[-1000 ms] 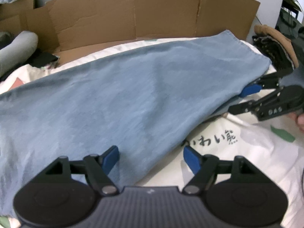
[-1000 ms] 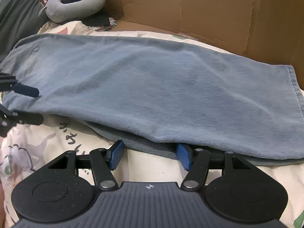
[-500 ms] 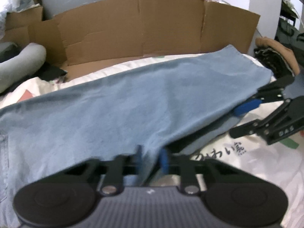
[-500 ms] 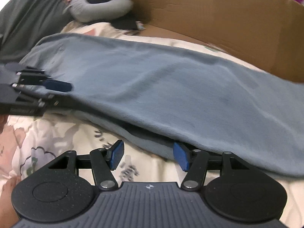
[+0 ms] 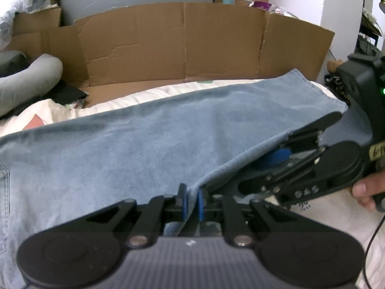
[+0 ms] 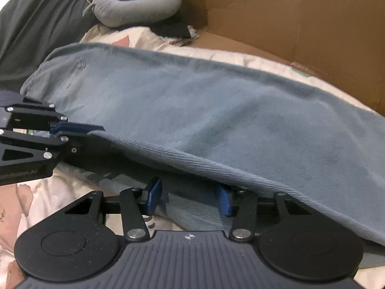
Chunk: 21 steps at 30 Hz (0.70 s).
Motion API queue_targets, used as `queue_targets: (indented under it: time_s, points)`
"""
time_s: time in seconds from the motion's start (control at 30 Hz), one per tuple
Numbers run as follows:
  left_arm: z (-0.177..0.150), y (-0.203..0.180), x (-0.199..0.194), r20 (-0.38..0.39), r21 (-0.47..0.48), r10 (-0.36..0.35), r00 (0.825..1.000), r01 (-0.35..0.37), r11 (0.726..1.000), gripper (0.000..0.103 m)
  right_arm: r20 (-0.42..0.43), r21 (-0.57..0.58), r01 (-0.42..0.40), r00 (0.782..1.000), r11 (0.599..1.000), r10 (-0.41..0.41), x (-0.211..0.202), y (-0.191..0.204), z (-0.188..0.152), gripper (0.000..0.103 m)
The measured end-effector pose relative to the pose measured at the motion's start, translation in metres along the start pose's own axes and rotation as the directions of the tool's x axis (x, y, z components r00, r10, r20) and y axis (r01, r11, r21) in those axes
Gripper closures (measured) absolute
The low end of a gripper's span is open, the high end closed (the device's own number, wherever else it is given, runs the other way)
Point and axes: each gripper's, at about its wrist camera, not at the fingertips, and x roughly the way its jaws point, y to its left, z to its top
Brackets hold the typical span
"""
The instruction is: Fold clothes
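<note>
— Left gripper (image 5: 191, 203), its own view? 
— Pinched on the near edge of the blue trousers (image 5: 144, 149), spread across the bed (image 5: 336, 219).
— Right gripper (image 6: 189, 198), its view? 
— Jaws apart, trousers' lower layer between them.

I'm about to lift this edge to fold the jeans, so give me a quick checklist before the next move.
1. Left tongs shut on the jeans edge: ok.
2. Right tongs gripping the fabric: not ok, jaws open with the edge lying between them.
3. Both tongs on the same near edge: ok.
4. Right tongs catching both layers: cannot tell, the top layer drapes over one finger.
5. Jeans lying flat: ok, only shallow wrinkles.
6. Fold path free: ok, the cardboard and pillow sit beyond the far edge.
</note>
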Motion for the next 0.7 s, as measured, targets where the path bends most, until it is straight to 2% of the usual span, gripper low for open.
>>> queue_targets:
  time_s: [0.27,0.4,0.6,0.7]
  points:
    - [0.0,0.001,0.001,-0.013,-0.004,-0.012,1.0,0.012,1.0,0.093,-0.033,-0.086,-0.008,0.999,0.996,0.005,0.003,0.022,-0.019,0.053]
    - [-0.001,0.0,0.003,-0.028,0.002,-0.02,0.999,0.02,1.0,0.093,-0.044,-0.082,-0.004,0.999,0.997,0.0,0.0,0.022,-0.02,0.053]
    - [-0.013,-0.005,0.013,-0.094,0.012,-0.055,0.994,0.057,0.998,0.093,-0.067,-0.039,-0.026,0.997,0.999,0.023,-0.009,0.017,-0.021,0.053]
    - [-0.02,-0.008,0.017,-0.118,0.022,-0.053,0.992,0.056,0.998,0.089,-0.076,-0.012,-0.036,0.996,0.999,0.035,-0.018,0.011,-0.027,0.052]
